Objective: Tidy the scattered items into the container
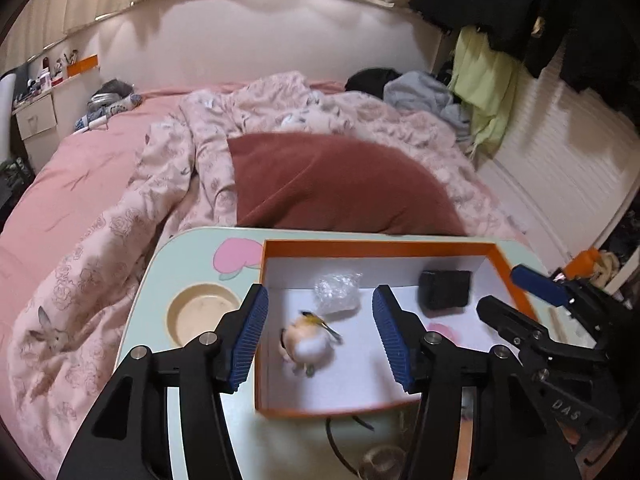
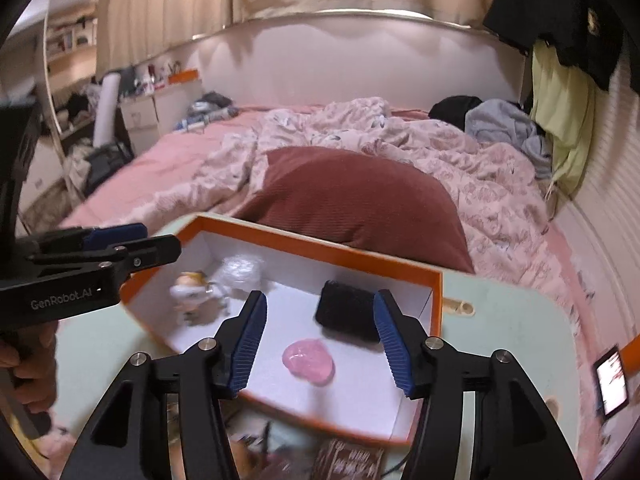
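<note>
An orange box [image 1: 380, 245] with a white inside stands on a pale green lap table [image 1: 192, 256]. My left gripper [image 1: 320, 289] hangs open above it, and a small blurred figurine [image 1: 308, 340] lies below its fingers, untouched. A clear plastic bag [image 1: 336, 292] and a black block [image 1: 444, 290] also lie in the box. In the right wrist view my right gripper [image 2: 320, 296] is open over the box [image 2: 320, 248], with a pink blob [image 2: 308, 360] on the floor between its fingers and the black block [image 2: 348, 316] just beyond. The left gripper [image 2: 160, 240] shows at the left.
The table sits on a bed with a dark red pillow [image 1: 340, 184] right behind the box. A round cup recess [image 1: 204, 316] lies left of the box. A cable [image 1: 340, 448] and a brown packet [image 2: 348, 460] lie at the near edge. A phone [image 2: 610, 380] rests far right.
</note>
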`<state>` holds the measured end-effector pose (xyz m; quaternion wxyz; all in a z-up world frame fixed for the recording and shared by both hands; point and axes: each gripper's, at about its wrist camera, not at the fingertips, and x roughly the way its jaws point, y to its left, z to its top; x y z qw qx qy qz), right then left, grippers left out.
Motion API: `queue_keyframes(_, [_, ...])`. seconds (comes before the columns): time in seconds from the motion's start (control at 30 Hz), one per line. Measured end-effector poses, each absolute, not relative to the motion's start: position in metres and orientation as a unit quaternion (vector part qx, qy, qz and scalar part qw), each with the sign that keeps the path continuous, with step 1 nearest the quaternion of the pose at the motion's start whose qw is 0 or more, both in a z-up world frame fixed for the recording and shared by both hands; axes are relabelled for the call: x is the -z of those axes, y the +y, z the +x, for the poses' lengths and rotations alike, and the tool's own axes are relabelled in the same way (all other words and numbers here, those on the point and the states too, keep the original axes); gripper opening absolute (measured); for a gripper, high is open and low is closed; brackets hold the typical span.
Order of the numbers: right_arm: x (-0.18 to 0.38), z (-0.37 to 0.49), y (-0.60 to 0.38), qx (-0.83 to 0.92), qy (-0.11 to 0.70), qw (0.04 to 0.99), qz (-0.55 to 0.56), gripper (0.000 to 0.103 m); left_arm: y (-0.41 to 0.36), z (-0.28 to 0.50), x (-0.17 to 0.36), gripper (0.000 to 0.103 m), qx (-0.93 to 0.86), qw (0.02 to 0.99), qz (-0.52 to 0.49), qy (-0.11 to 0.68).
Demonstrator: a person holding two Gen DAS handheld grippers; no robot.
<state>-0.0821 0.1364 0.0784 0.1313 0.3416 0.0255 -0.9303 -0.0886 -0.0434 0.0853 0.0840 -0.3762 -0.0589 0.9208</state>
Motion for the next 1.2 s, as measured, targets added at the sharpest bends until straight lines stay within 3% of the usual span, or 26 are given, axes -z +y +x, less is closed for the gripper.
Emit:
queue_keyframes(0.17, [-0.088, -0.042, 0.145, 0.921, -0.03, 0.158, 0.355, 0.06, -0.039, -0.048, -0.098, 0.056, -0.926, 0.094, -0.362, -0.045])
queue_keyframes(0.27, [-0.082, -0.008, 0.145, 0.912, -0.027, 0.137, 0.385, 0.061, -0.032, -0.021, -0.096, 0.072, -0.928, 0.085, -0.361, -0.022])
queue_keyframes(0.43, [-0.058, 0.038, 0.147, 0.9, -0.002, 0.117, 0.419, 0.072, -0.025, 0.026, -0.079, 0.072, -0.921, 0.089, -0.379, -0.028])
queue_keyframes(0.6, [-0.033, 0.047, 0.16, 0.895, -0.001, 0.066, 0.441, 0.072, -0.02, 0.049, -0.048, 0.072, -0.921, 0.042, -0.387, -0.007])
queue_keyframes(0.77, [-0.014, 0.044, 0.173, 0.882, -0.02, 0.032, 0.47, 0.072, -0.02, 0.036, -0.011, 0.073, -0.888, 0.031, -0.457, -0.02])
queue_keyframes(0.9, [-0.005, 0.049, 0.174, 0.881, 0.0, 0.012, 0.472, 0.078, -0.017, 0.039, -0.004, 0.089, -0.889, 0.013, -0.457, -0.011])
queue_keyframes(0.97, [-0.001, 0.048, 0.171, 0.878, 0.014, 0.008, 0.478, 0.094, -0.015, 0.038, -0.001, 0.1, -0.887, 0.018, -0.461, -0.009])
queue_keyframes(1.0, [0.001, 0.047, 0.171, 0.877, 0.015, 0.012, 0.48, 0.095, -0.015, 0.038, 0.001, 0.103, -0.885, 0.019, -0.465, -0.009])
queue_keyframes(1.2, [0.003, 0.046, 0.169, 0.876, 0.016, 0.018, 0.481, 0.099, -0.014, 0.038, 0.0, 0.103, -0.887, 0.02, -0.462, -0.01])
